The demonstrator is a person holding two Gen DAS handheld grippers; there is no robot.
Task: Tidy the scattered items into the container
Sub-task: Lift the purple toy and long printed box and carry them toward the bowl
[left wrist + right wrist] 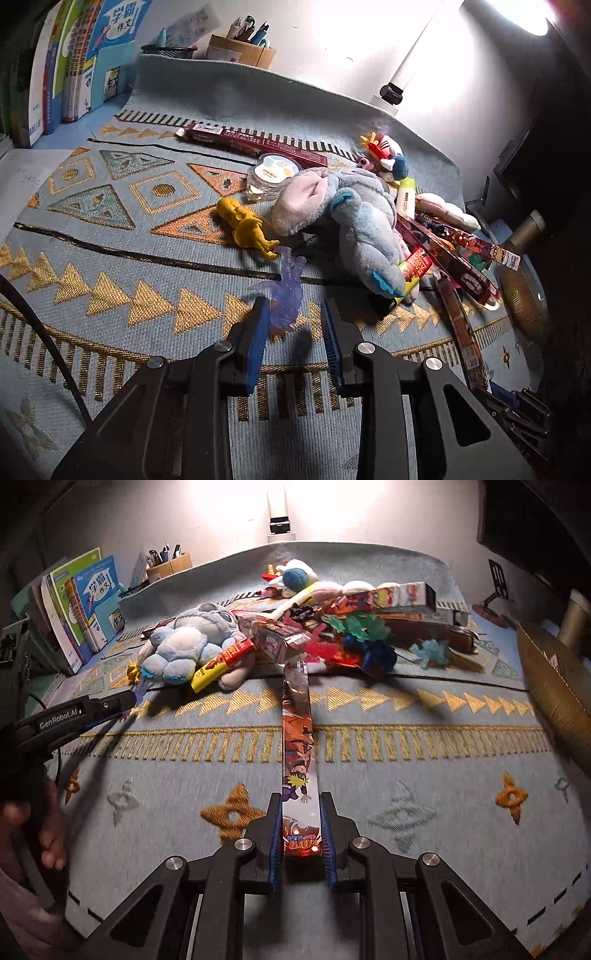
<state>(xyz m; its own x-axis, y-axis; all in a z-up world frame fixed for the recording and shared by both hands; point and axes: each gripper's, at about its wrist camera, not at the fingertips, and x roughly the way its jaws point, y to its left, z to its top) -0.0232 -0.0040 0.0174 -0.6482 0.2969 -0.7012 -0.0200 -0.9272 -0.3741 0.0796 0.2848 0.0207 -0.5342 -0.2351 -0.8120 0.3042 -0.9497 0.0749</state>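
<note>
My left gripper (294,303) hangs just above the patterned blue cloth (147,258). A translucent purple figure (286,291) stands between its blue pads, leaning on the left one, with a gap to the right one. The right wrist view shows that gripper (129,699) at the left, with the purple figure (139,690) at its tip. My right gripper (301,796) is shut on the near end of a long narrow printed box (297,738) that reaches toward the pile. A golden-brown container (554,686) sits at the right edge of the cloth.
A yellow figure (245,229), a blue plush (354,221), a clear round case (271,177) and a dark red long box (255,142) lie ahead. More boxes and translucent figures (354,638) are heaped behind. Books (74,66), a pen holder (240,48) and a lamp (391,92) line the back.
</note>
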